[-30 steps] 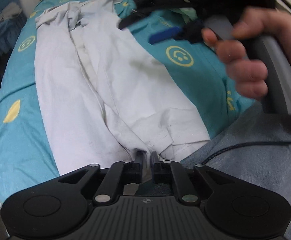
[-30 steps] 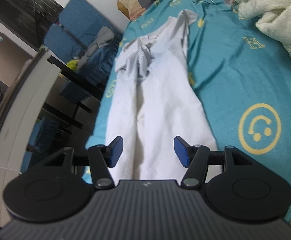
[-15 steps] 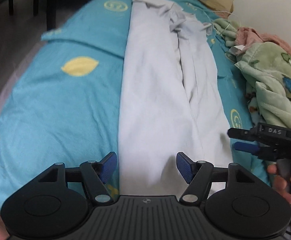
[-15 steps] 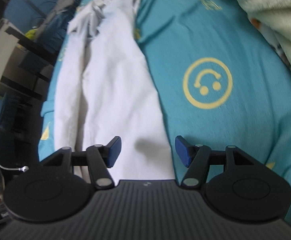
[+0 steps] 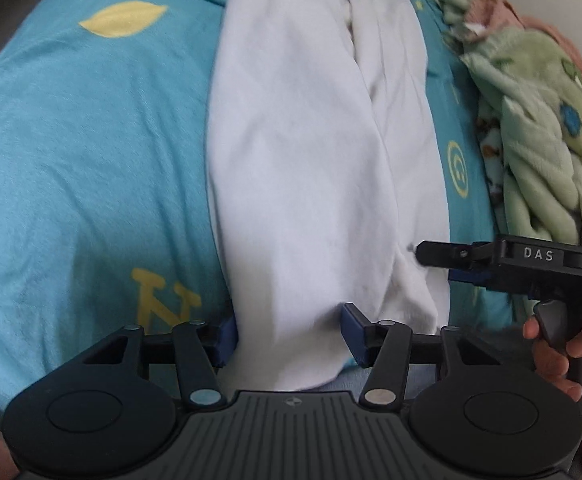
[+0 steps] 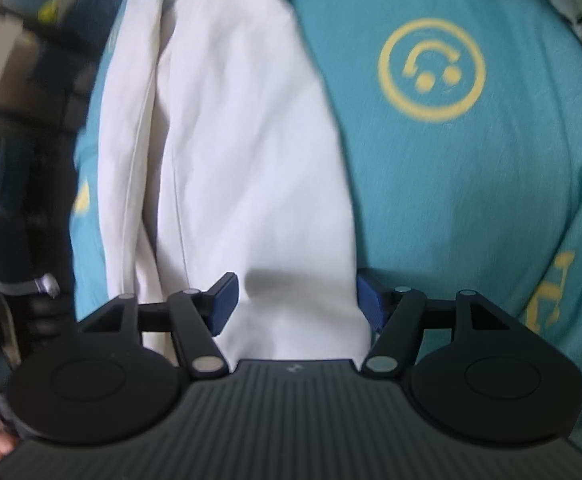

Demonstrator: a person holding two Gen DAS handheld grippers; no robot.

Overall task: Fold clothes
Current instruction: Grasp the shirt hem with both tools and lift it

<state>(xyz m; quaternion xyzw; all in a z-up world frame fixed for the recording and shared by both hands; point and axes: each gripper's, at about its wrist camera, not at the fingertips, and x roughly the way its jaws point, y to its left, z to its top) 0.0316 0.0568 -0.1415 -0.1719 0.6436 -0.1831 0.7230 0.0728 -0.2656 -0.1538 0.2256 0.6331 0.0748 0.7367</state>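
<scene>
Both jaws wide — left gripper [image 5: 287, 334] and right gripper [image 6: 295, 300] straddle the white trousers [image 5: 311, 160] near hem; smooth teal bedsheet [image 5: 91, 140] flanks both edges

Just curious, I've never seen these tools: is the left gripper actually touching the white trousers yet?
Cannot tell. In the left wrist view the left gripper is open, its blue pads either side of the white trousers hem, but blur and the angle hide whether a pad meets the cloth.

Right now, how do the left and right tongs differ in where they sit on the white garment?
The left tongs straddle the white garment at its near-left edge; the right tongs straddle its near-right edge, beside the teal sheet. The left view shows the green blanket; the right view shows the smiley print. Both are open, gripping nothing.
</scene>
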